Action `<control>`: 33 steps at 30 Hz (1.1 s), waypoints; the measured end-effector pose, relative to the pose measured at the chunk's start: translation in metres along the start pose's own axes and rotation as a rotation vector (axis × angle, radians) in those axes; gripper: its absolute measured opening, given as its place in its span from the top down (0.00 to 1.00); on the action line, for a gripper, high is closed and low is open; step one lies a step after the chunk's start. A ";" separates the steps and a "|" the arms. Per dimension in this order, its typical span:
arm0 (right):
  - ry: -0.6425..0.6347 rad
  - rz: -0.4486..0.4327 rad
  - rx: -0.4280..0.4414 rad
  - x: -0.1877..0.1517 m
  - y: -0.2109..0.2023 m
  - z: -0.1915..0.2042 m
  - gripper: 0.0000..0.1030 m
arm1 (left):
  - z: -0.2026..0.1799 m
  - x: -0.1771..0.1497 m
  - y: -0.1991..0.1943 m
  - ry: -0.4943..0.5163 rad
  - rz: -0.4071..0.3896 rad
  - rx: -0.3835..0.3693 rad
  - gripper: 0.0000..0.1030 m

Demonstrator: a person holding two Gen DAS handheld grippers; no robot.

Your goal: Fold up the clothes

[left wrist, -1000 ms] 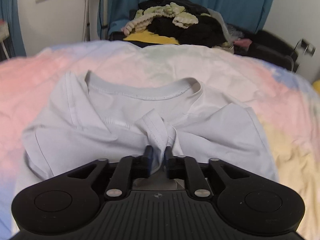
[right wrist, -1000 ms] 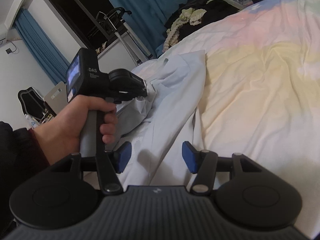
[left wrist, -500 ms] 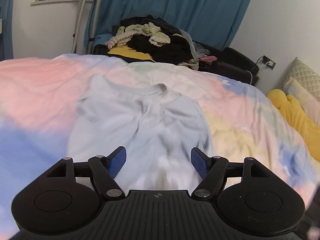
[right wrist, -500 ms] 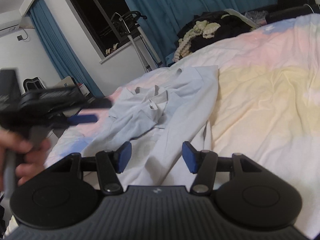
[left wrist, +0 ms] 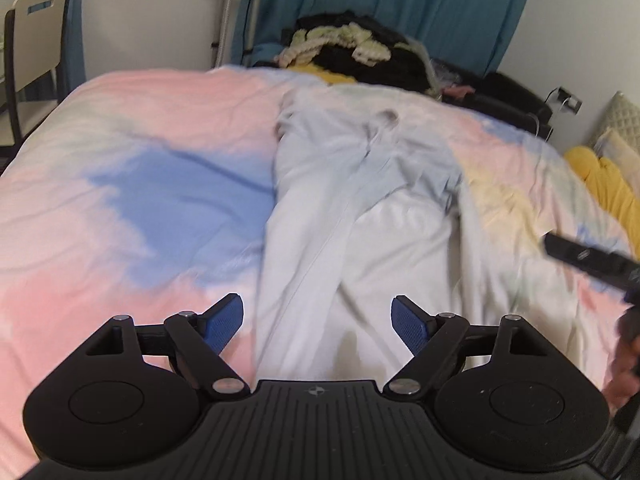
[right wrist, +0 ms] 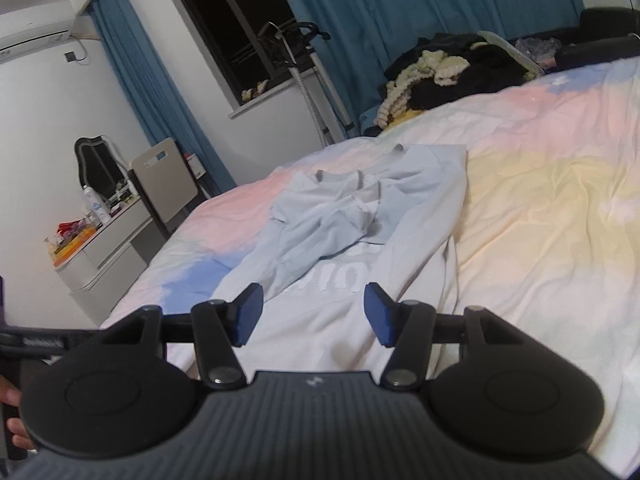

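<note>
Pale blue shirt (left wrist: 360, 208): lay spread lengthwise on the bed (left wrist: 140, 168), collar toward the far end, sleeves bunched in creased folds over its middle; faint white lettering showed on its front in the right wrist view (right wrist: 344, 268).
Bed cover: pastel patches of pink, blue and yellow, wrinkled; the shirt rested near its centre line.
Left gripper (left wrist: 318, 322): fingers stood wide apart with blue pads (left wrist: 224, 320), holding nothing, hovering over the shirt's near hem.
Right gripper (right wrist: 312, 314): fingers likewise spread, empty, poised above the lower part of the shirt.
Far end: a heap of dark and cream clothes (left wrist: 352, 52) sat beyond the bed, in front of the teal curtain (left wrist: 400, 4).
Left side: a chair (right wrist: 168, 176) and a white dresser (right wrist: 108, 248) stood beside the bed.
Right edge: a yellow cushion (left wrist: 608, 184) lay on the cover.
</note>
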State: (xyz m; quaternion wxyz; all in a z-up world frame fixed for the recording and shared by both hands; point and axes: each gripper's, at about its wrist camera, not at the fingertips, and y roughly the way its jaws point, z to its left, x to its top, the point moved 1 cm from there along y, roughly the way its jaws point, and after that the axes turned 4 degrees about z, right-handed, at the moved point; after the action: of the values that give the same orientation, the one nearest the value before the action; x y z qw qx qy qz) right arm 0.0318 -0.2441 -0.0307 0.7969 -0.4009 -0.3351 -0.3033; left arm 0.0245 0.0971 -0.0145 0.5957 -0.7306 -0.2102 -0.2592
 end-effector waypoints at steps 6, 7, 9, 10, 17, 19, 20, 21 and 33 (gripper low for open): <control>-0.041 -0.004 -0.017 -0.008 -0.013 0.005 0.41 | 0.040 -0.014 0.008 -0.122 0.062 0.013 0.20; -0.033 0.011 -0.033 -0.009 -0.008 0.002 0.41 | 0.043 -0.015 0.010 -0.135 0.069 0.000 0.20; 0.015 0.042 -0.043 -0.011 0.001 -0.009 0.41 | 0.047 -0.015 0.013 -0.158 0.080 -0.027 0.20; 0.043 0.053 -0.048 -0.012 0.006 -0.015 0.41 | 0.049 -0.015 0.014 -0.168 0.087 -0.035 0.20; 0.111 0.067 -0.022 -0.014 0.011 -0.021 0.41 | 0.051 -0.022 0.028 -0.209 0.155 -0.057 0.20; 0.104 0.072 -0.021 -0.015 0.012 -0.019 0.41 | 0.050 -0.023 0.030 -0.212 0.177 -0.071 0.20; 0.106 0.074 -0.021 -0.015 0.013 -0.019 0.41 | 0.049 -0.024 0.029 -0.210 0.184 -0.093 0.20; 0.110 0.077 -0.022 -0.016 0.014 -0.019 0.41 | 0.048 -0.025 0.029 -0.209 0.191 -0.114 0.20; 0.147 0.101 -0.035 -0.019 0.024 -0.030 0.40 | -0.033 -0.027 0.021 0.062 0.441 0.021 0.95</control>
State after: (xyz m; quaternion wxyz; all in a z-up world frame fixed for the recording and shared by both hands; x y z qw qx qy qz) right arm 0.0475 -0.2539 -0.0695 0.8265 -0.4078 -0.2498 -0.2970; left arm 0.0122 0.0603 -0.0427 0.6516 -0.7444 -0.0298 -0.1427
